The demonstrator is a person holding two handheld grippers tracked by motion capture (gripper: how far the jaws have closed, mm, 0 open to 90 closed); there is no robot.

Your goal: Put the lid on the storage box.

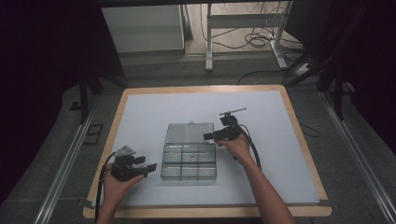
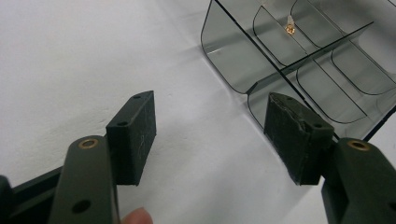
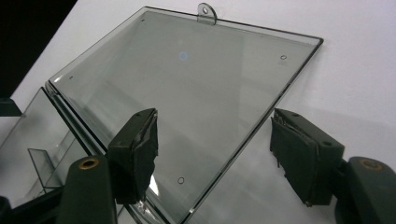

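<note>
A clear plastic compartment box (image 1: 189, 169) sits mid-table, its lid (image 1: 189, 132) lying open and flat behind it. A small reddish part (image 1: 191, 154) lies in a middle compartment. In the left gripper view a small brass-tipped piece (image 2: 290, 28) rests in one cell of the box (image 2: 243, 65). My left gripper (image 1: 150, 168) is open just left of the box's near corner, nothing between its jaws (image 2: 215, 135). My right gripper (image 1: 208, 136) hovers open at the lid's right edge. The lid (image 3: 187, 84) passes between its jaws (image 3: 215, 149), and contact cannot be told.
The white mat (image 1: 140, 112) covers the wooden table (image 1: 299, 126), with open room left, right and behind the box. A small grey bar (image 1: 233, 111) shows just behind the right gripper. The lid's hanging tab (image 3: 206, 13) points away from the box. Dark floor and desk legs lie beyond.
</note>
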